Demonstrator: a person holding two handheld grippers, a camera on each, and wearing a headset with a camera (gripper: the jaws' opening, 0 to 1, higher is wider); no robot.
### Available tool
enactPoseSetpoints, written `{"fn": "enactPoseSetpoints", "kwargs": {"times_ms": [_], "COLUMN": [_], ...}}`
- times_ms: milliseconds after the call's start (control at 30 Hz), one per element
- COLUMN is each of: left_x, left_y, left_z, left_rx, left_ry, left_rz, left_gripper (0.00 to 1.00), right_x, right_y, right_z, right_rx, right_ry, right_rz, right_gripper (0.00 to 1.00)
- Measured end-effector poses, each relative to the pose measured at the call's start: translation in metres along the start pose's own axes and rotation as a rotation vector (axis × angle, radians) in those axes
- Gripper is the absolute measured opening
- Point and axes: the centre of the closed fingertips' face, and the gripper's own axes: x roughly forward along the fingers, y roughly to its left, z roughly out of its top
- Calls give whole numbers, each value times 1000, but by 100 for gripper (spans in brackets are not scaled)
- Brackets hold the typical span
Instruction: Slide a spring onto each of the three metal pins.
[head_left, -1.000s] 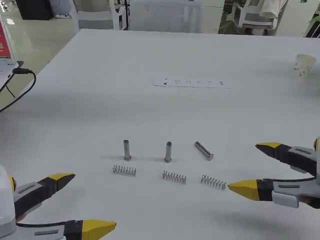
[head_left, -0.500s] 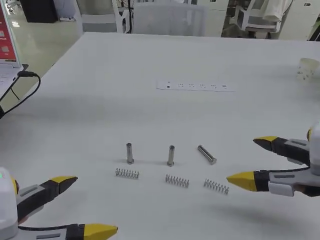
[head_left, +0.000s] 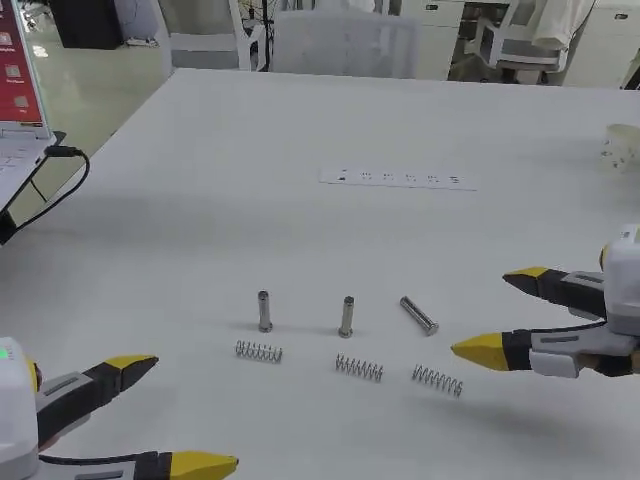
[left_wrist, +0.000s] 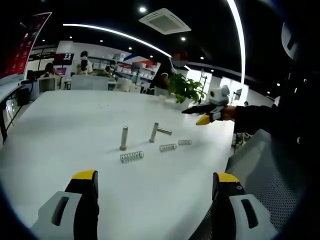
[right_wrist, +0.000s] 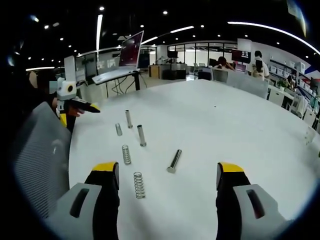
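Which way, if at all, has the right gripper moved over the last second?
Yes. The right gripper has drifted away from the rightmost spring, whose end it nearly touched, and toward the lying pin.

Left pin (head_left: 264, 311) and middle pin (head_left: 347, 316) are standing upright, right pin (head_left: 419, 315) is lying flat, and the three springs (head_left: 359, 368) are lying loose just in front of them.
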Motion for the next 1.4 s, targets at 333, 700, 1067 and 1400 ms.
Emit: {"fn": "enactPoseSetpoints", "kwargs": {"times_ms": [333,700,1067,1400], "left_x": [1,2,3,3], "left_y": [0,2,2,1], "left_z": [0,-1,-2,-3], "left_rx": [1,-4,-7,-5], "left_ry": [4,5,5,5], "left_rz": [-4,-3,-5,-6], "left_gripper": [91,91,90,90], "right_x": [11,23,32,46], "right_y": [-9,-15,-17,-14], "right_z": [1,2,3,6], "right_rx": [1,0,-1,-1], "right_ry": [27,51,69,79], "right_rz": [-2,-3,1,17], "right_gripper": [79,77,77,76]}}
